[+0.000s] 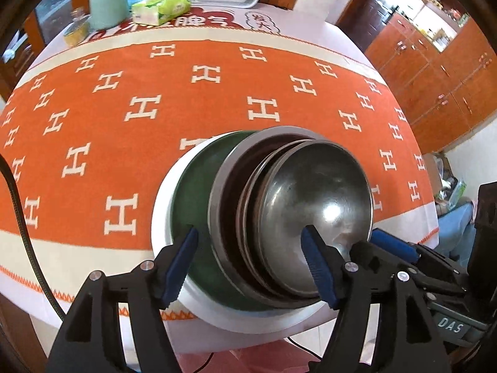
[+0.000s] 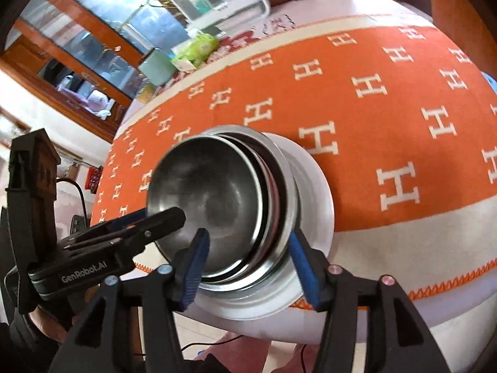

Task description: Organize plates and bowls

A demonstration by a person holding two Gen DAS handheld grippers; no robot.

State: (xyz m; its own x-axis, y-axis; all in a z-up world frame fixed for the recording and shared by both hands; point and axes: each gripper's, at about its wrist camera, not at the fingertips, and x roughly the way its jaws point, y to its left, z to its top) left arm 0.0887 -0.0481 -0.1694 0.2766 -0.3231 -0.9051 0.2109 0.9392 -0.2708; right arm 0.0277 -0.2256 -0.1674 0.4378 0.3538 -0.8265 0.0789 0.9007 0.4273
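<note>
Left wrist view: the stack (image 1: 267, 217) sits at lower centre, near the front edge of the surface (image 1: 93, 143): a white plate (image 1: 161, 217) at the bottom, a green dish (image 1: 192, 192) on it, then nested steel bowls (image 1: 316, 211). The left gripper (image 1: 251, 261) stands open, its blue pads either side of the near rims and clear of them. The right gripper (image 1: 394, 245) shows at lower right, beside the top bowl.

Right wrist view: the stack (image 2: 236, 205) fills the centre. The right gripper (image 2: 248, 264) is open too, pads straddling the bowl rims without pressing. The left gripper (image 2: 149, 220) reaches in from the left over the top bowl.

The steel looks light, stiff and slick; the plate is likely heavier and breakable. Thin rims seem the best hold, one piece at a time.

An orange cloth (image 2: 388, 99) with white H marks covers the surface; a tissue pack (image 1: 161, 6) and tub (image 1: 108, 6) stand at the far side, wooden cabinets (image 1: 435, 71) behind
</note>
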